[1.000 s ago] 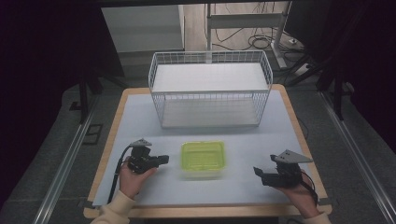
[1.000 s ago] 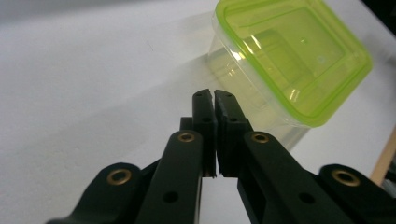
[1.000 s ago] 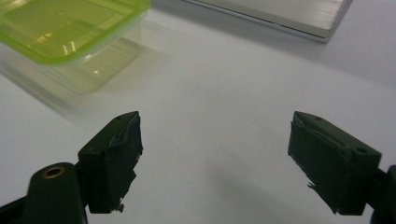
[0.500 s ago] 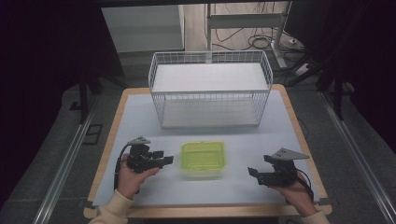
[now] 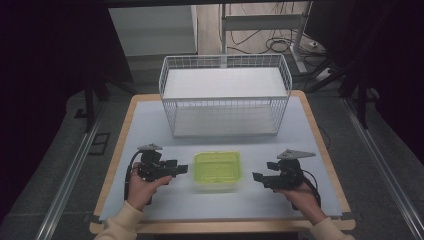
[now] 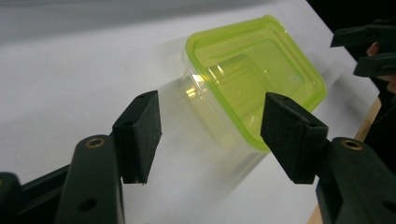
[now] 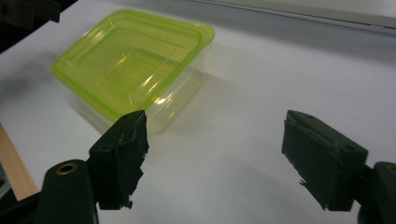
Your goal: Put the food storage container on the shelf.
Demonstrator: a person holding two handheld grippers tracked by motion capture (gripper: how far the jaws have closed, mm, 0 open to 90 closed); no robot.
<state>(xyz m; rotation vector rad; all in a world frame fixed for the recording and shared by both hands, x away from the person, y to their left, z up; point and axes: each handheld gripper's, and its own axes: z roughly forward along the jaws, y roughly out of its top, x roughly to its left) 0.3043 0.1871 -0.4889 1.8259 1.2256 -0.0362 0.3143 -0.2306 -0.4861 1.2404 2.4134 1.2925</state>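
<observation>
A clear plastic container with a lime-green lid (image 5: 218,170) lies flat on the white tabletop between my two grippers. My left gripper (image 5: 182,169) stands open just left of it, jaws pointing at its side. The left gripper view frames the container (image 6: 252,93) between the spread jaws, a short gap away. My right gripper (image 5: 257,177) is open to the container's right and points toward it. In the right gripper view the container (image 7: 133,60) lies ahead and to the left of the jaws. Neither gripper touches it.
A white wire basket (image 5: 225,102) stands at the back of the table (image 5: 150,125), behind the container. The table's wooden edge (image 5: 220,227) runs along the front, near my forearms. The other gripper's jaws (image 6: 369,49) appear at the far right of the left gripper view.
Both grippers have moved inward toward the container from either side, the right one more than the left. The container has stayed in place.
</observation>
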